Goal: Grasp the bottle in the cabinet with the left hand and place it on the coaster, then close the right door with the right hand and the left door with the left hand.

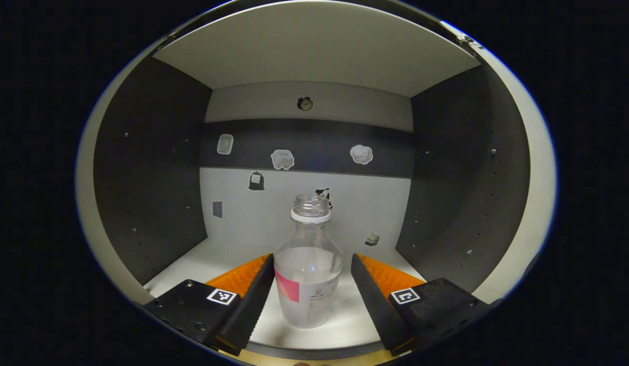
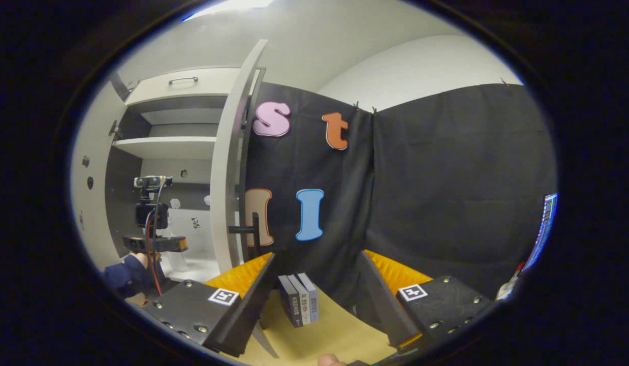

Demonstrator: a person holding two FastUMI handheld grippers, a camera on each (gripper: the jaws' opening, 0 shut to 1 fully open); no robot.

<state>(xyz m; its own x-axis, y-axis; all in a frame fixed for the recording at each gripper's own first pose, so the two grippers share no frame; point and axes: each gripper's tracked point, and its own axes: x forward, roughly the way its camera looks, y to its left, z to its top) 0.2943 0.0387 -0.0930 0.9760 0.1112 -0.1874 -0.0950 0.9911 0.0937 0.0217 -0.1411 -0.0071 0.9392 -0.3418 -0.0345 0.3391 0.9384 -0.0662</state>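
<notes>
Clear capless plastic bottle with pink-and-white label was seen upright on white cabinet shelf, between spread fingers of left gripper; contact could not be told. Right gripper was held open over tan tabletop, three small upright books between fingers. Open white right cabinet door was seen edge-on.
</notes>
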